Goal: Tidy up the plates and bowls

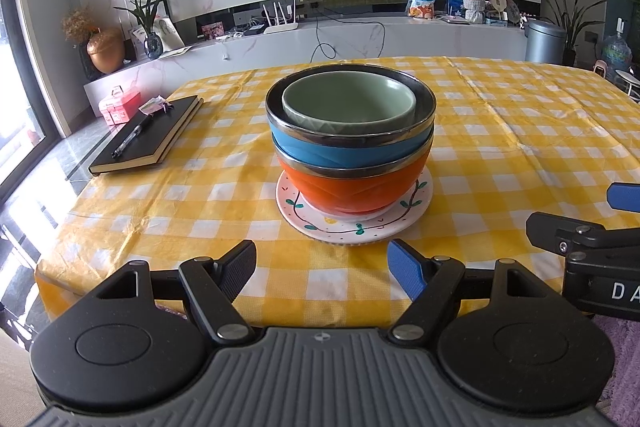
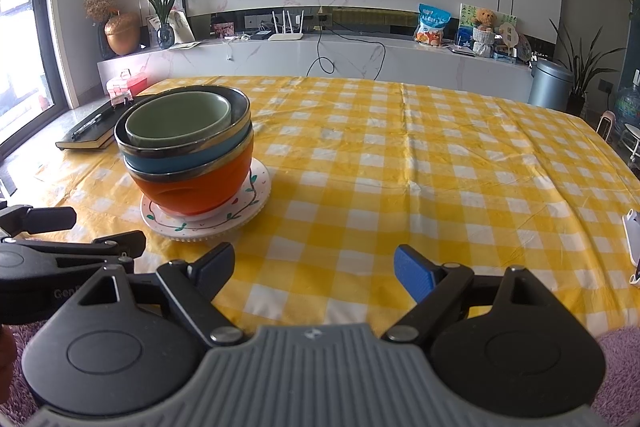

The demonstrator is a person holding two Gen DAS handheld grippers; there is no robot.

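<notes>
A stack stands on the yellow checked tablecloth point(image 1: 500, 131): a pale green bowl point(image 1: 349, 103) nests in a blue bowl point(image 1: 340, 151), which sits in an orange bowl point(image 1: 352, 191), all on a white plate point(image 1: 352, 227) with a leaf pattern. My left gripper point(image 1: 322, 269) is open near the table's front edge, just short of the plate, with nothing between its fingers. In the right wrist view the same stack, green bowl point(image 2: 178, 121) on top and plate point(image 2: 208, 225) below, stands at the left. My right gripper point(image 2: 314, 269) is open and empty, to the right of the stack.
A black notebook point(image 1: 148, 139) with a pen lies at the table's left side. A white object point(image 2: 632, 239) sits at the table's right edge. Beyond the table are a marble TV console point(image 2: 360, 59), a grey bin point(image 2: 550, 83) and potted plants.
</notes>
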